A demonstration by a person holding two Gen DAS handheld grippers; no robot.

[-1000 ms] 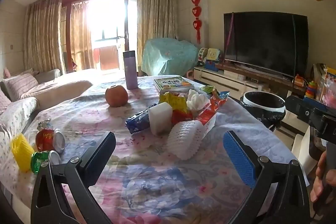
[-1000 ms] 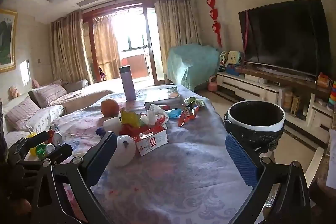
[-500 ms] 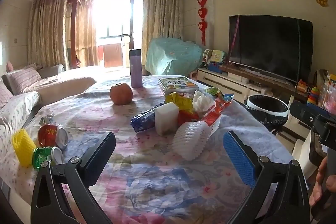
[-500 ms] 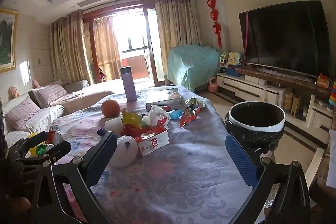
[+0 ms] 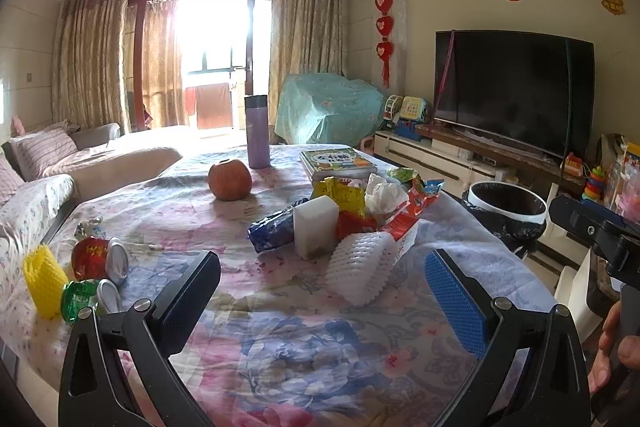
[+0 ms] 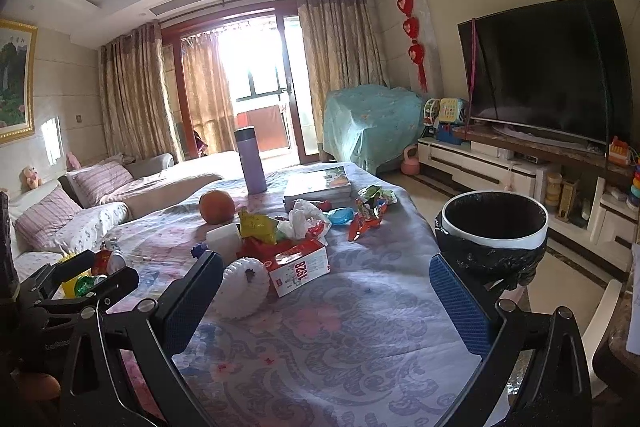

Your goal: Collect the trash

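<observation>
A heap of trash lies mid-table: a white foam fruit net [image 5: 362, 273] [image 6: 242, 285], a white block [image 5: 316, 227], a blue wrapper [image 5: 270, 235], a yellow packet [image 5: 340, 193], crumpled tissue [image 5: 384, 193] [image 6: 306, 221] and a red-and-white carton [image 6: 298, 263]. A bin lined with a black bag [image 5: 506, 209] [image 6: 494, 233] stands off the table's right edge. My left gripper [image 5: 322, 291] is open, just short of the foam net. My right gripper [image 6: 324, 301] is open above the cloth, nothing between its fingers.
An orange fruit [image 5: 230, 181], a purple flask [image 5: 257, 132] and stacked books [image 5: 336, 163] sit farther back. Red and green cans [image 5: 94, 261] and a yellow net [image 5: 44, 281] lie at the left edge. A sofa is left, a TV cabinet [image 6: 520, 171] right.
Both views have crept slightly forward and upward; the trash heap sits a little nearer. Nothing on the table has moved and both grippers stay open.
</observation>
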